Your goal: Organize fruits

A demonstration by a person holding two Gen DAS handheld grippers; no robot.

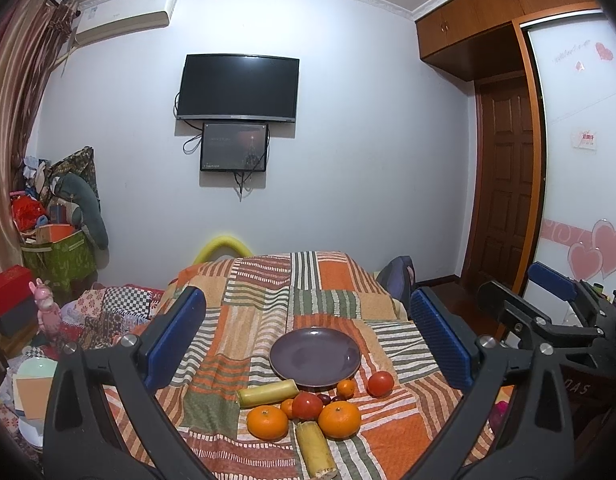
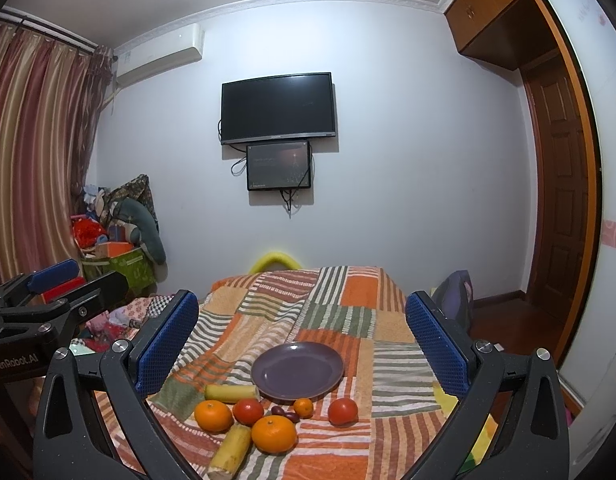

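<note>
A purple plate (image 1: 315,356) (image 2: 296,369) lies empty on the striped cloth. In front of it lie two large oranges (image 1: 267,422) (image 2: 274,433), small oranges (image 1: 345,388) (image 2: 303,407), two tomatoes (image 1: 380,383) (image 2: 342,411), dark red dates (image 2: 284,413) and two yellow corn-like pieces (image 1: 268,393) (image 2: 230,454). My left gripper (image 1: 308,344) is open and empty, held above the fruit. My right gripper (image 2: 304,344) is open and empty too, also above the fruit. The right gripper also shows at the right edge of the left wrist view (image 1: 547,300).
The cloth-covered table (image 1: 268,280) stands in a bedroom. Clutter and boxes (image 1: 48,248) sit at the left. A TV (image 1: 238,88) hangs on the far wall. A wooden door (image 1: 503,184) and wardrobe are at the right. A bag (image 2: 455,292) sits beside the table.
</note>
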